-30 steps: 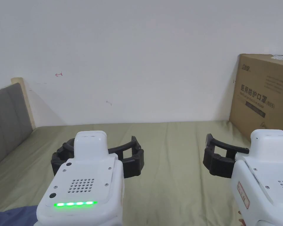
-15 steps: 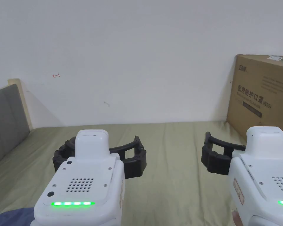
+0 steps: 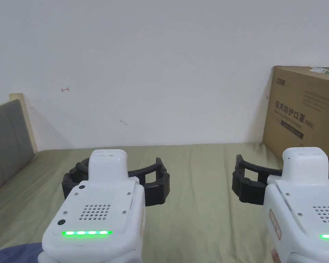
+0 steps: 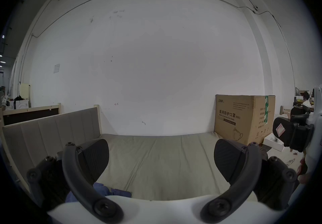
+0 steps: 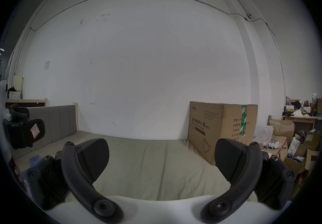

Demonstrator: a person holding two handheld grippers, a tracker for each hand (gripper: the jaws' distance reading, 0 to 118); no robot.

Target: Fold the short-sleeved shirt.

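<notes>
Looking from the head view, the left gripper [image 3: 116, 179] and the right gripper [image 3: 287, 183] are held side by side above a green sheet [image 3: 198, 191], each with its jaws wide apart and nothing between them. A bit of blue cloth, likely the shirt [image 3: 14, 251], lies below and left of the left gripper. A big brown cardboard box [image 3: 306, 109] stands past the right gripper, against the white wall [image 3: 160, 68]. It is taped shut, so what is inside cannot be seen. It has dark printing on its side.

In the left gripper view, the left gripper [image 4: 161, 158] has its jaws spread wide and empty. The blue shirt [image 4: 106, 191] lies crumpled on the sheet just under its left jaw. The box [image 4: 242, 128] is ahead to the right, with green tape on it.

In the right gripper view, the right gripper [image 5: 161, 158] is also spread wide and empty. The box [image 5: 217, 128] stands just behind its right jaw. A little blue cloth [image 5: 34, 159] shows far to its left.
</notes>
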